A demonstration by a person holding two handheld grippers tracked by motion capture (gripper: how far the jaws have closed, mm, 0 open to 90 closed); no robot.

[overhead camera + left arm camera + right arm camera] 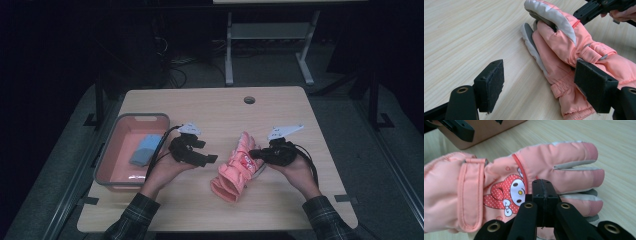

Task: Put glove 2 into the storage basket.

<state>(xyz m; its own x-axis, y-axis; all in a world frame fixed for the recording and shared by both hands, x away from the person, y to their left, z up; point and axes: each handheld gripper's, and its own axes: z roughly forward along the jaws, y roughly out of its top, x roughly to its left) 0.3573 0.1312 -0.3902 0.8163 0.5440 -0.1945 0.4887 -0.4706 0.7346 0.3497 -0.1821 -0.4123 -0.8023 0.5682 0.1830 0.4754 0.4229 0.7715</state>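
A pink glove [235, 170] with a cartoon rabbit print lies on the wooden table [210, 107], cuff toward me. In the right gripper view the glove [499, 170] has grey-edged fingers, with more grey fingers under it. My right gripper [255, 154] has its jaws pressed together [542, 191] at the glove's near edge and appears to pinch its fabric. My left gripper [205, 151] stands open just left of the glove. In the left gripper view the gripper [541, 82] has one pad [490, 85] over bare table and the other by the glove's [564, 50] cuff, apart from it.
A pink bin with a grey rim [142, 117] stands at the table's left with a blue cloth item [145, 149] inside. A round hole [249, 100] is in the tabletop at the back. Table legs and cables stand on the dark floor beyond.
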